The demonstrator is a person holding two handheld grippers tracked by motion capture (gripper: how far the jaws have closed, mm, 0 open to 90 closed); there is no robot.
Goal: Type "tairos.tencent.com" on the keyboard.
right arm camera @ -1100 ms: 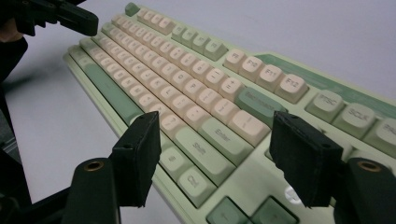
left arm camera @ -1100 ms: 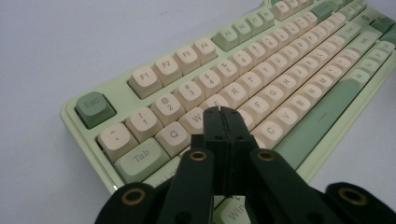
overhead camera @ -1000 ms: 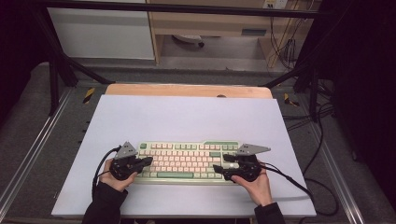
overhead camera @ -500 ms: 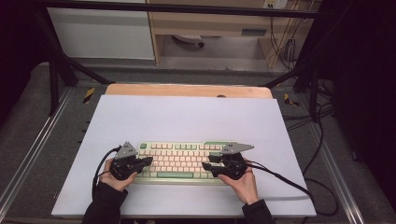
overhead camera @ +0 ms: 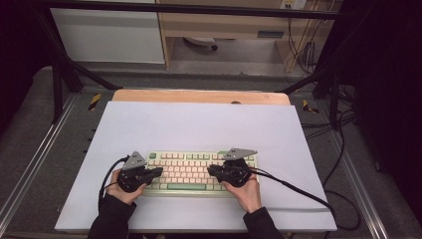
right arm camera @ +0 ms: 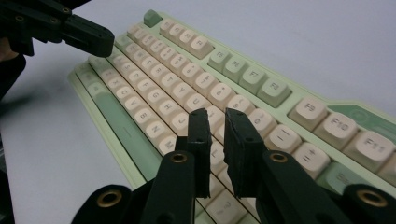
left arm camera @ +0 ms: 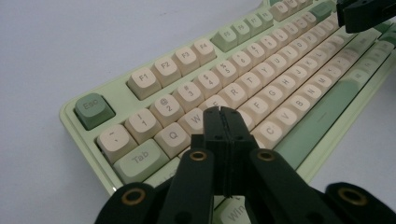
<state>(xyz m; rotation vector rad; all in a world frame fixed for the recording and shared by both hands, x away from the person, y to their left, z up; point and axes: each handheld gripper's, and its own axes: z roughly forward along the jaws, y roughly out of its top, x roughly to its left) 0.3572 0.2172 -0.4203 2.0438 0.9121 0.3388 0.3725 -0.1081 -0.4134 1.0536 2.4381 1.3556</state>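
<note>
A pale green keyboard (overhead camera: 191,172) with cream keys lies on a white mat near the front edge. My left gripper (overhead camera: 158,172) hovers over its left end, jaws shut together with nothing between them; in the left gripper view the left gripper (left arm camera: 225,114) points at the letter keys near W and E. My right gripper (overhead camera: 211,170) is over the right half of the keys. Its jaws have just been closing, and in the right gripper view the right gripper (right arm camera: 215,116) shows a narrow gap that holds nothing. The keyboard (right arm camera: 187,70) runs away from it towards the left gripper (right arm camera: 88,37).
The white mat (overhead camera: 199,124) covers most of the wooden table (overhead camera: 199,96). A black cable (overhead camera: 298,191) trails from the right gripper across the mat's right side. Metal frame rails run along both sides, and more cables lie on the floor at the right.
My right gripper has slid left from the keyboard's right end to over its keys, and its jaws have narrowed. The left gripper has stayed put.
</note>
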